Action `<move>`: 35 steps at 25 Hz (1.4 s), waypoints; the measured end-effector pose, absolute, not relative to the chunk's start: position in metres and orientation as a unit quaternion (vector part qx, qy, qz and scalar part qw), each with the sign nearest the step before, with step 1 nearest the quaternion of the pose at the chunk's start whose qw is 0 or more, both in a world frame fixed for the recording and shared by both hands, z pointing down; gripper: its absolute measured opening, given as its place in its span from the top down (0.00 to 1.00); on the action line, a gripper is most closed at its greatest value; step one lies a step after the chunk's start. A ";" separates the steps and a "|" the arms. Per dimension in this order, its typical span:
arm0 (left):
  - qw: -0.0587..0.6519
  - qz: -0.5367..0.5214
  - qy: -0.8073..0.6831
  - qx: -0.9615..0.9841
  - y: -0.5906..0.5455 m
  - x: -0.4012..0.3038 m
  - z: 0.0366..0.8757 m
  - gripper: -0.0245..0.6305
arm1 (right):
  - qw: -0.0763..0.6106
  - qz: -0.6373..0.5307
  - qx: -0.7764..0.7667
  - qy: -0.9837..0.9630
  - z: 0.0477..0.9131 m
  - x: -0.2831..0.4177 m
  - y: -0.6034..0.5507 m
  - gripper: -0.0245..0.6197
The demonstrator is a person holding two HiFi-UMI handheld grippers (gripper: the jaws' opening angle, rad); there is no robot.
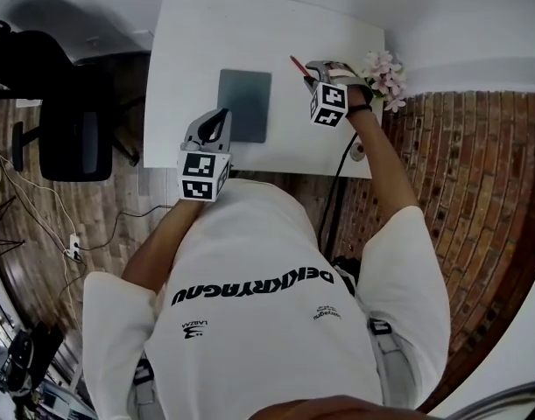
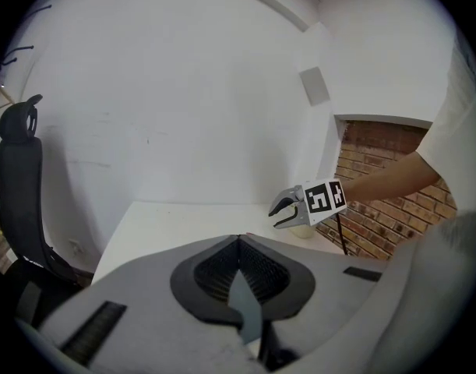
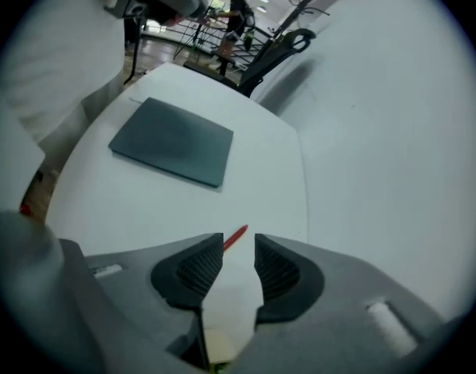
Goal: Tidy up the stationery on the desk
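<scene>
**Person in white shirt [image 1: 267, 339] over white surface [image 1: 188, 51]**

Right tongs [image 3: 238, 244], jaws apart, point down at a red pen [image 3: 235, 237] lying on the surface, its end showing between them, not gripped, near a dark grey pad [image 3: 173, 141]. Left tongs [image 2: 239, 241] are pressed together, holding nothing.

A white rectangular tabletop [image 1: 188, 51] stands against a white wall. Near its middle lies a flat dark grey pad [image 1: 245, 103], its sides running square with the tabletop's edges. To the right of the pad, and apart from it, a thin red pen [image 1: 297, 65] lies slantwise on the bare white surface. At the right-hand edge sits a cream pot [image 2: 304, 231] holding pale pink flowers [image 1: 385, 75]. Near the front right corner is a small round grey thing [image 1: 358, 154], too small to make out.
</scene>
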State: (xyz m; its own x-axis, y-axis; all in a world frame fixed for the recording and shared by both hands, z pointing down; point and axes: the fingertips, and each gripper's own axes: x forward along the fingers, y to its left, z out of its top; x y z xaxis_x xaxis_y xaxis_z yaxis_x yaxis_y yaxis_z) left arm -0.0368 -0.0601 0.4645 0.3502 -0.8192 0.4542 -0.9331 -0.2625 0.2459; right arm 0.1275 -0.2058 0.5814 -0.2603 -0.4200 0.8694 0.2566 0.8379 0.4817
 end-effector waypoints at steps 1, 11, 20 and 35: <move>0.240 0.120 -0.561 0.783 -0.060 -0.040 0.466 0.96 | 0.613 -0.285 0.046 -0.736 0.588 0.129 -0.210 0.78; 0.256 0.126 -0.579 0.764 -0.058 -0.055 0.477 0.96 | 0.609 -0.038 0.126 -0.782 0.636 0.135 -0.239 0.78; 0.257 0.140 -0.585 0.756 -0.058 -0.064 0.490 0.96 | 0.608 0.105 0.181 -0.766 0.665 0.151 -0.252 0.79; 0.267 0.157 -0.577 0.755 -0.062 -0.066 0.501 0.96 | 0.597 0.189 0.204 -0.752 0.676 0.153 -0.261 0.88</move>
State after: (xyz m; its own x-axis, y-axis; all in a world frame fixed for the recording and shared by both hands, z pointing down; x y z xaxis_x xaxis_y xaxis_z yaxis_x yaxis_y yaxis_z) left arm -0.0659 -0.0615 0.5006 0.2838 -0.7886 0.5455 -0.9562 -0.1905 0.2222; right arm 0.1531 -0.2613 0.6760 -0.2035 -0.0814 0.9757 -0.5337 0.8447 -0.0408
